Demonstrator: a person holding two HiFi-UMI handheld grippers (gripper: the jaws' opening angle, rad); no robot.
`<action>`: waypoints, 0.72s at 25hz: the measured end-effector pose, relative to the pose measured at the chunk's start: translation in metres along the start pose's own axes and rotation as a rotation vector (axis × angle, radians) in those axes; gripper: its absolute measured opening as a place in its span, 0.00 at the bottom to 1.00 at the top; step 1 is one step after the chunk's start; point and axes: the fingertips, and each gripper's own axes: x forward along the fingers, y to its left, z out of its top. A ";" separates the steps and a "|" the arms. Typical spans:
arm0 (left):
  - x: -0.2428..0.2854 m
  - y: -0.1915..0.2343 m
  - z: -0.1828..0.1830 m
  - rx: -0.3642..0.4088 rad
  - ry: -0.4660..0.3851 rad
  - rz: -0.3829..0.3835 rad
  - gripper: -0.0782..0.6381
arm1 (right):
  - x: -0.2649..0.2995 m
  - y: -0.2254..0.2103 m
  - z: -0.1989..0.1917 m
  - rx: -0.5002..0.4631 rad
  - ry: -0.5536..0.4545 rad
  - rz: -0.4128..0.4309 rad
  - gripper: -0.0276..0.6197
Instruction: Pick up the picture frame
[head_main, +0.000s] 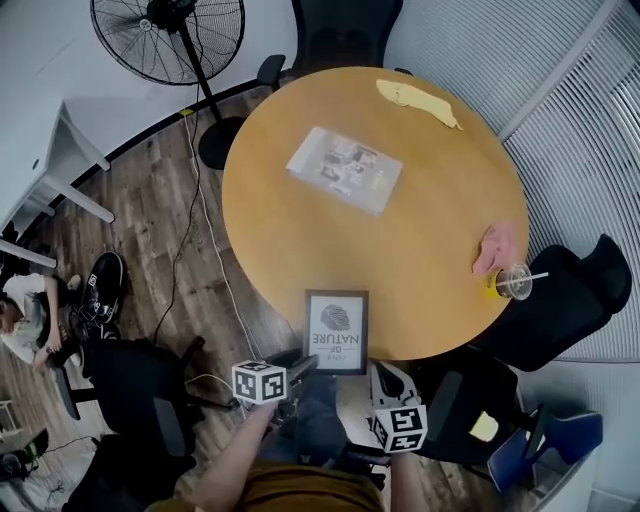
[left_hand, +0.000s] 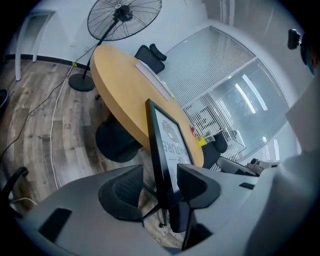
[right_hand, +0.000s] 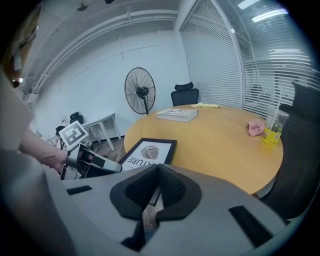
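Both flank the picture frame (head_main: 336, 330): left hand-held gripper (left_hand: 160, 176) open astride its edge, right hand-held gripper (right_hand: 158, 168) closed, empty.

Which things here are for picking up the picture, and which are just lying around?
For the job: picture frame, left gripper, right gripper.

Just lying about: booklet, yellow cloth, pink cloth, cup with straw, fan.
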 end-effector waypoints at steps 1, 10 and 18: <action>0.002 0.001 -0.001 -0.019 0.004 -0.008 0.42 | 0.001 -0.002 -0.001 0.005 0.003 -0.002 0.06; 0.016 -0.005 -0.004 -0.153 0.035 -0.123 0.41 | 0.012 -0.009 -0.003 0.036 0.019 0.017 0.06; 0.025 -0.013 -0.005 -0.207 0.052 -0.199 0.30 | 0.017 -0.011 -0.003 0.032 0.029 0.024 0.06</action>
